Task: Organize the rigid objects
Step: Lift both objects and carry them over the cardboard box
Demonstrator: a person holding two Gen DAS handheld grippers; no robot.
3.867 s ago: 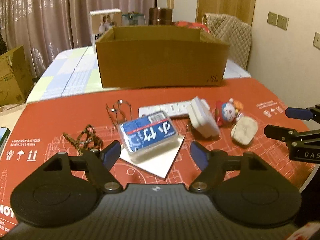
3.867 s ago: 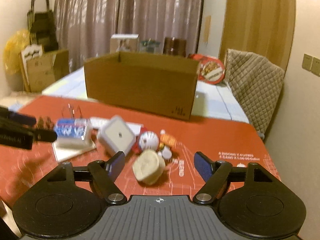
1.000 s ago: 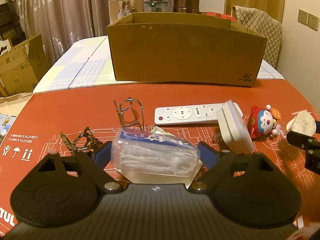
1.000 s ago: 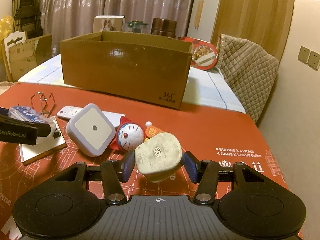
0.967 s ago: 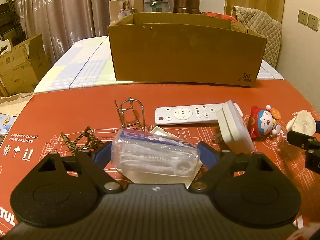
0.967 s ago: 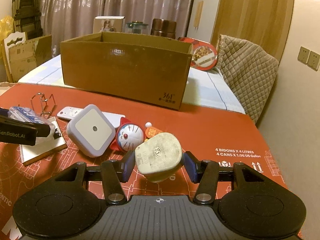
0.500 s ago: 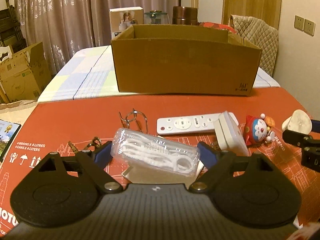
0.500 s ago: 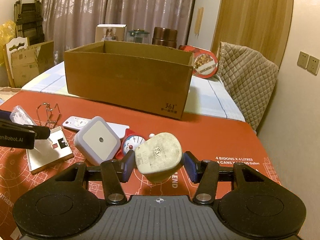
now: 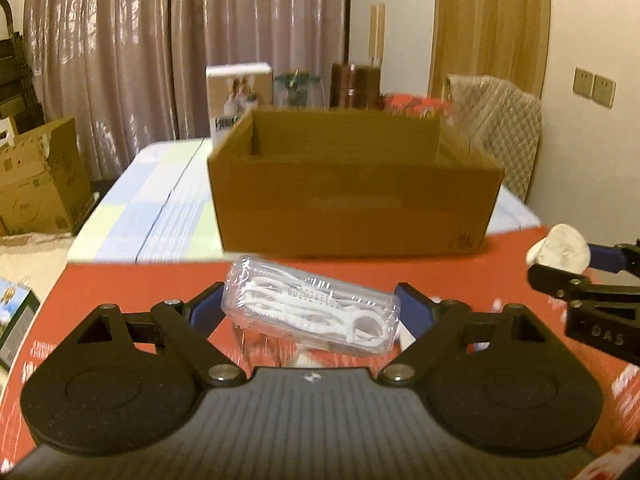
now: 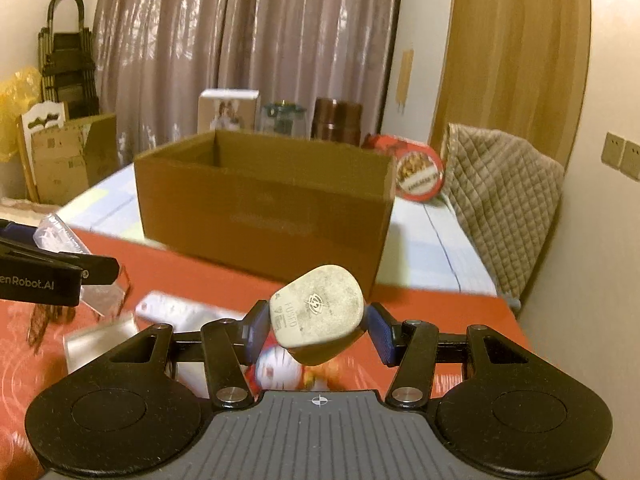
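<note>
My left gripper is shut on a clear plastic box of white floss picks, lifted above the red table mat. My right gripper is shut on a cream fused plug, also held in the air. An open brown cardboard box stands straight ahead of both grippers, at the far edge of the mat; its inside looks bare where I can see it. In the left wrist view the right gripper with the plug is at the right edge. The left gripper shows at the left of the right wrist view.
On the mat below lie a white remote, a Doraemon toy, a silver card and a braided cord, all blurred. A quilted chair stands to the right, behind the mat. A red tin, jars and a white carton sit behind the box.
Both grippers have risen with their loads and tilted up. The cardboard box now fills the middle of both views, and the items on the mat have dropped low or out of sight.
</note>
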